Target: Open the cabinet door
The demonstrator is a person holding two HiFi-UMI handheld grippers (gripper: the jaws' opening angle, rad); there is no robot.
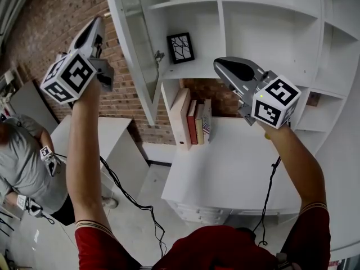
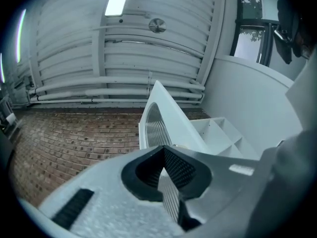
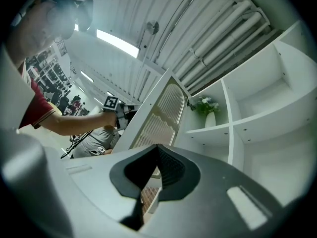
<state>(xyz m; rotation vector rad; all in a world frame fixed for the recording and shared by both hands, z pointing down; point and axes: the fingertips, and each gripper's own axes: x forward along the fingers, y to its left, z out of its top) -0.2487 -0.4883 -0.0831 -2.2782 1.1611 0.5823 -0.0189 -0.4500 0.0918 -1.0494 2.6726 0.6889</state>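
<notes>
Currently, the left gripper [image 2: 162, 151] is clenched on the free edge of the cabinet door [image 1: 135, 44]; the right gripper [image 3: 157, 150] is held closed and empty. The final swing is judged in hand; release is called for next. The white-framed, ribbed-glass door is swung wide from the shelves [image 1: 270, 38].

The swung-out cabinet door [image 1: 138, 61] walls off the left side. The shelf bay [image 1: 194, 18] beside it lies open, except for a framed picture [image 1: 180, 47].

A red brick wall [image 1: 56, 16] stands behind a white desk [image 1: 236, 167]
</notes>
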